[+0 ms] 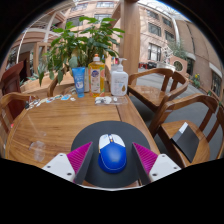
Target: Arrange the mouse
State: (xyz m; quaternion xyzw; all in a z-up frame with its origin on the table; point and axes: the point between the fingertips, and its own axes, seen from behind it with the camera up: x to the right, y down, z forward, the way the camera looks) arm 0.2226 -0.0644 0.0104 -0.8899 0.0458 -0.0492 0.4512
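On the far left a dark wooden chair (12,78) stands at the edge of the round wooden table (55,125). Beyond it, at the table's back edge, a leafy green plant (80,42) rises in front of the windows. Below the leaves a blue cup (79,80) stands next to a bottle with a yellow label (97,77), and just right of that a white jug (119,82). Small white and blue bits (104,99) lie on the table in front of these three; what they are cannot be told.

Nearer, a round dark mouse mat (100,135) lies at the table's near edge. On it sits the mouse (113,153), blue over most of its body with white at the front where the buttons are. The gripper (113,159) is spread wide: the left finger with its pink pad (79,158) lies to one side of the mouse and the right pad (146,157) to the other, with a clear gap on each side, so the mouse rests on the mat between the fingers and neither pad presses it.

To the right of the table stand two more wooden chairs, one nearer (192,130) with curved arms and one farther back (158,82). Behind them a building with many windows (160,28) shows through the glass.
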